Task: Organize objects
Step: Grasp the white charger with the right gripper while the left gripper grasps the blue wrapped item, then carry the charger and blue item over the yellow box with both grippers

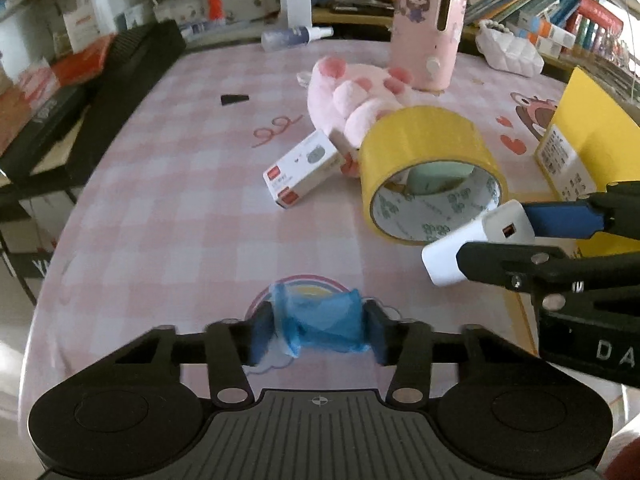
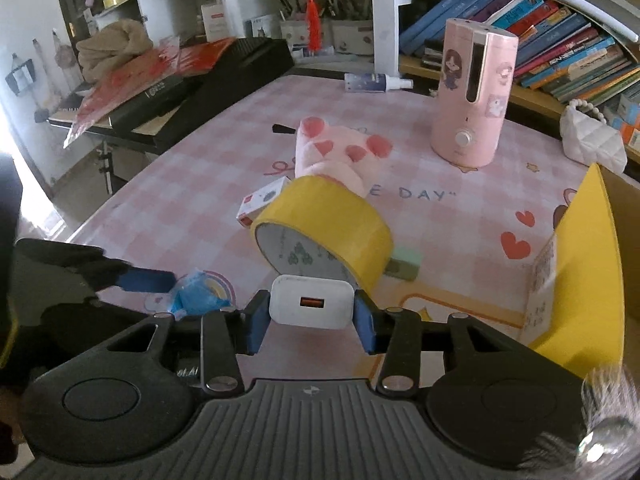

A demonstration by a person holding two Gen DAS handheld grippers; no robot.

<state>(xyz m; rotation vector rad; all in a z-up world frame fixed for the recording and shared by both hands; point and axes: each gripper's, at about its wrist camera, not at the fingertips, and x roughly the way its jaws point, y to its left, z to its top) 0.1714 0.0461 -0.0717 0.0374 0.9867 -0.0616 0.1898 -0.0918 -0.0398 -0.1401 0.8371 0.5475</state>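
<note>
My left gripper [image 1: 320, 330] is shut on a crumpled blue plastic item [image 1: 326, 326], held just above the pink checked tablecloth [image 1: 172, 220]. It also shows in the right wrist view [image 2: 196, 294]. My right gripper [image 2: 312, 316] is shut on a white USB charger [image 2: 312, 306], which also shows in the left wrist view [image 1: 476, 244]. A yellow tape roll [image 1: 432, 172] lies on its side just beyond the charger. A pink plush paw [image 1: 356, 100], a small white and red box [image 1: 304, 168] and a green item [image 2: 404, 266] lie around the roll.
A yellow box [image 2: 580, 276] stands open at the right. A tall pink humidifier [image 2: 472, 92], a spray bottle [image 2: 376, 82] and a white quilted bag [image 2: 592, 138] sit at the back. Black cases [image 2: 192, 92] lie off the left edge. Bookshelves [image 2: 560, 52] line the back.
</note>
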